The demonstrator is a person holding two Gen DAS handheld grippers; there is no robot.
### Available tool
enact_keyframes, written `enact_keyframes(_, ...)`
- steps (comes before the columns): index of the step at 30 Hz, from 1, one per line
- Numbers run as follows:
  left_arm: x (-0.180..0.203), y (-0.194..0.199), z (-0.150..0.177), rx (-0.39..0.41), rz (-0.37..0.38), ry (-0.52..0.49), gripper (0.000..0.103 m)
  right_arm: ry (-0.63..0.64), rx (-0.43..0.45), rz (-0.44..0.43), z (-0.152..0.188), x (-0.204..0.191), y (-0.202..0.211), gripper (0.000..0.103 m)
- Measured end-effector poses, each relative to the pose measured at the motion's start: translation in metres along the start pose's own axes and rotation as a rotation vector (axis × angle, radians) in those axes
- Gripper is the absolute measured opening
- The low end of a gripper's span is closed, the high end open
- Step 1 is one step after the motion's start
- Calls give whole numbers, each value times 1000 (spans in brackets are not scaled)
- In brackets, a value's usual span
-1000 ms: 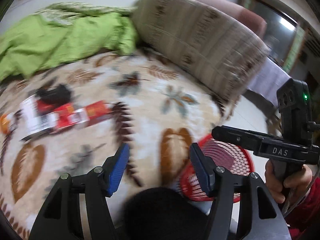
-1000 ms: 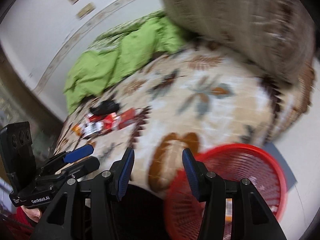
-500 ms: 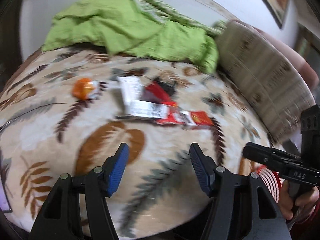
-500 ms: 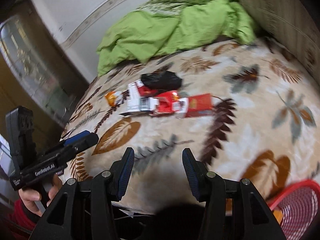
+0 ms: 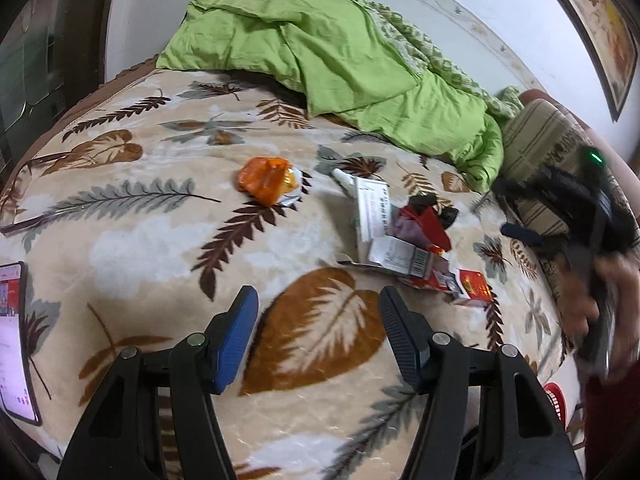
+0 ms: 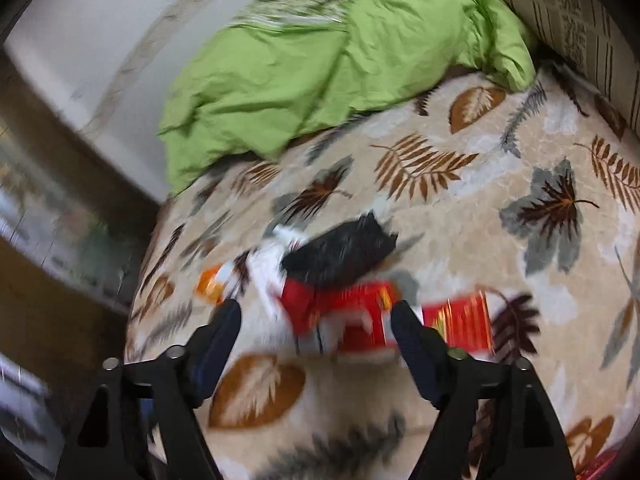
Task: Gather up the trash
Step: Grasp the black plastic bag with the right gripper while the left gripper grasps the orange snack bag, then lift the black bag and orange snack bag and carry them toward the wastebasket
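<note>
A pile of trash lies on the leaf-patterned blanket (image 5: 160, 240): an orange wrapper (image 5: 268, 180), a white carton (image 5: 372, 208), red cartons (image 5: 472, 284) and a black bag (image 5: 434, 204). My left gripper (image 5: 318, 308) hovers open and holds nothing, short of the pile. In the right wrist view, my right gripper (image 6: 316, 312) hangs just above the red cartons (image 6: 352, 312) and the black bag (image 6: 340, 252). Its jaws are opening, and the pads touch nothing. The picture is blurred. A hand holds the right gripper (image 5: 520, 224) at the right of the left wrist view.
A crumpled green quilt (image 5: 340, 60) covers the far side of the bed, beside a striped pillow (image 5: 536, 160). A lit phone screen (image 5: 12, 340) lies at the blanket's left edge. The red mesh basket (image 5: 556, 400) stands on the floor at the bed's right corner.
Both views swung away from the red basket toward the trash pile. The right gripper came close over the red cartons and its jaws spread wider. The left jaws kept their gap.
</note>
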State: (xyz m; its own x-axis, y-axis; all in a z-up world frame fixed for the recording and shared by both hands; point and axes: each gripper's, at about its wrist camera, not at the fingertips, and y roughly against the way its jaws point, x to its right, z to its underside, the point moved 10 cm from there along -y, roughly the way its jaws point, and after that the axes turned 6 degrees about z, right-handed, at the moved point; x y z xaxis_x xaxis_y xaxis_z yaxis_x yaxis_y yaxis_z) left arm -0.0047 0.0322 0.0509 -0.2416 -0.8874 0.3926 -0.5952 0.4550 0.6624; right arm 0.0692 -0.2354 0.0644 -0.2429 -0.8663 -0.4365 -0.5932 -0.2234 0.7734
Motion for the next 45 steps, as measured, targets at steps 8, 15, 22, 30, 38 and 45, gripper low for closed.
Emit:
enact_keyframes(8, -32, -8, -14, 6, -22, 41, 62, -52, -187, 186, -17, 2, -101, 84)
enact_keyframes(15, -38, -19, -17, -7, -25, 38, 62, -55, -222, 186, -3, 16, -115, 46)
enact_keyframes(22, -28, -46, -29, -29, -24, 23, 65, -33, -96, 101, 6, 29, -74, 21)
enact_keyframes(30, -43, -100, -74, -34, -122, 71, 73, 46, 77, -42, 30, 15, -8, 21)
enact_keyframes(38, -77, -175, -90, -122, -229, 93, 76, 140, 121, -103, 57, -5, 16, 21)
enact_keyframes(45, -67, -173, -86, -67, -183, 71, 54, 177, 104, -97, 78, -6, 10, 21)
